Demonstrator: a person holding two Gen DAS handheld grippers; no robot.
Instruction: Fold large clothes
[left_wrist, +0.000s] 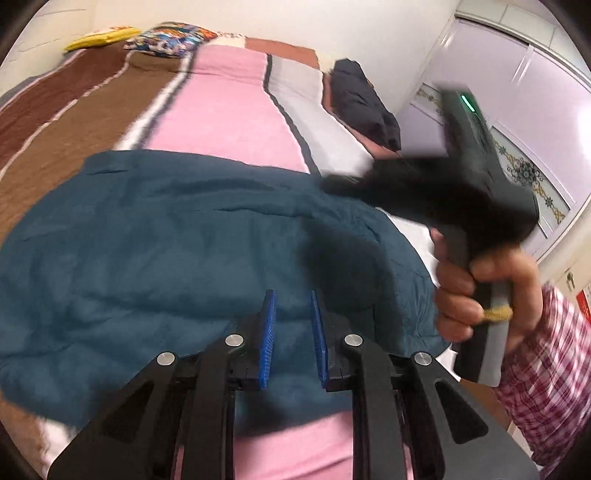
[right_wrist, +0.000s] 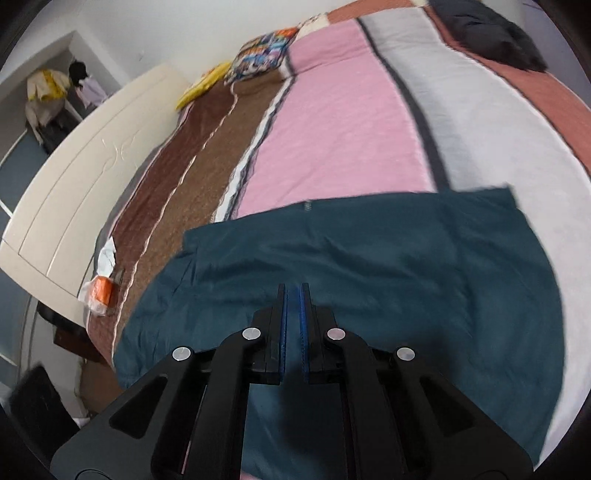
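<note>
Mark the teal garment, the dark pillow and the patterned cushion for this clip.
teal garment (right_wrist: 369, 266): right wrist view, middle of the spread cloth.
dark pillow (left_wrist: 360, 99): left wrist view, centre of its top face.
patterned cushion (right_wrist: 264, 55): right wrist view, middle of the printed cover.

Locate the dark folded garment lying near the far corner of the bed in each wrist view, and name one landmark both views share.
Left wrist: dark folded garment, upper right of centre, at the bed's right edge.
Right wrist: dark folded garment, top right corner.
Shared landmark: patterned cushion.
</note>
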